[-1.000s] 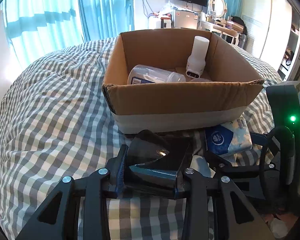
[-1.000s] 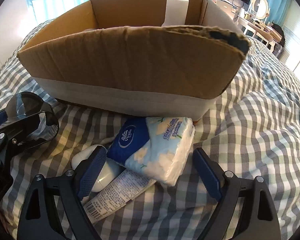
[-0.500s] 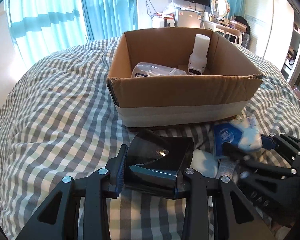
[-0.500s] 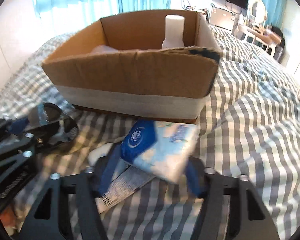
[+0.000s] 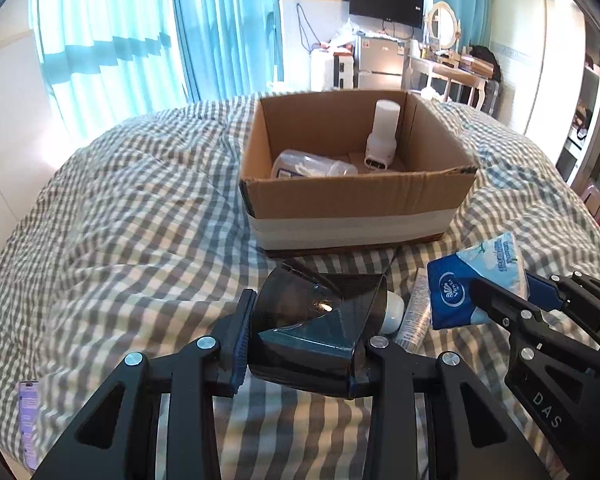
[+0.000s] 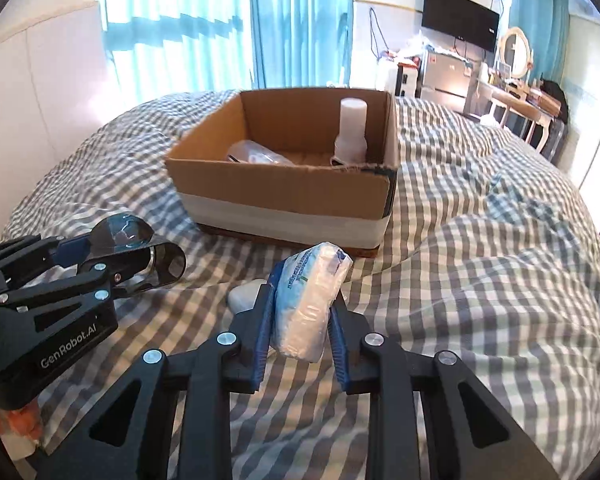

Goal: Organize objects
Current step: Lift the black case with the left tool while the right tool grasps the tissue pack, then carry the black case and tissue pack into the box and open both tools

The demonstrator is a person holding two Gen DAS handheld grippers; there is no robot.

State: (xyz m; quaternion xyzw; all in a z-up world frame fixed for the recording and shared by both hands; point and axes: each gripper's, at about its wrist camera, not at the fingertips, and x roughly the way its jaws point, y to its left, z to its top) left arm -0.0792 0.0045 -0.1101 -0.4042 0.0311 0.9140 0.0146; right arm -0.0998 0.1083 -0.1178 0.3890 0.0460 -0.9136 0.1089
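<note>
Over a checked bedspread (image 5: 140, 220), the left gripper (image 5: 304, 332) clamps a dark visor-like piece (image 5: 312, 328) while the right gripper (image 6: 300, 320), jaws closing, squeezes a tissue pack (image 6: 304, 304), both apparently bound for the nearby open cardboard box (image 5: 356, 200).

Open cardboard box (image 5: 356, 204), white band round its base, sits on the checked bedding at frame centre; inside, a white bottle (image 5: 383, 136) upright at right, a clear container (image 5: 312, 166) on its side at left. Dark translucent cup (image 5: 316, 332), lower centre, lies sideways. Blue-and-white tissue pack (image 6: 306, 304) lower centre of right wrist view, tilted. White oval item (image 6: 244, 294) and tube (image 5: 416, 312) lie on bedding.
</note>
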